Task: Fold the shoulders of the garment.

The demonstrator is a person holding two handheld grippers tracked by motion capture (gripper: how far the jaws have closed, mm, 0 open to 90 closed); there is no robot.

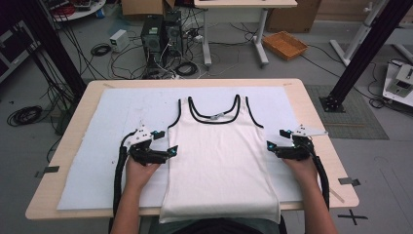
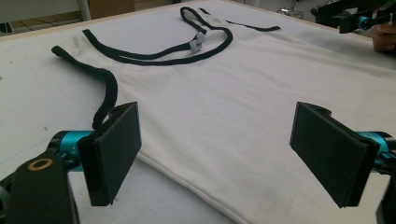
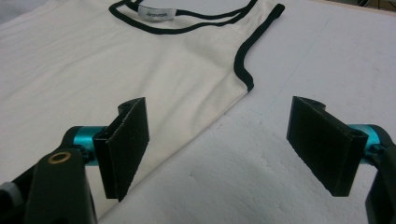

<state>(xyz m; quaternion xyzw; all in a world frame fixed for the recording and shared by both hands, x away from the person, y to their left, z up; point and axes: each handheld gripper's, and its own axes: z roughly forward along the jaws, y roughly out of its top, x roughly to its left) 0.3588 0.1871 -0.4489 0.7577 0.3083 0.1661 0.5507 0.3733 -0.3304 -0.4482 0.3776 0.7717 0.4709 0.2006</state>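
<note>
The white sleeveless cotton top with black trim lies flat in the middle of the white foam mat, neckline at 12 o'clock, hem hanging over the table edge at 6 o'clock. Your left gripper sits at its 9 o'clock side seam and your right gripper at its 3 o'clock seam, both with jaws spread wide and nothing between them.

This looks like the start of a fold, so take each side edge cleanly. Slide the lower jaw under the seam, just below the black armhole binding, and catch both layers of fabric. Close both sides level with each other, so the cloth lifts evenly and doesn't twist.
</note>
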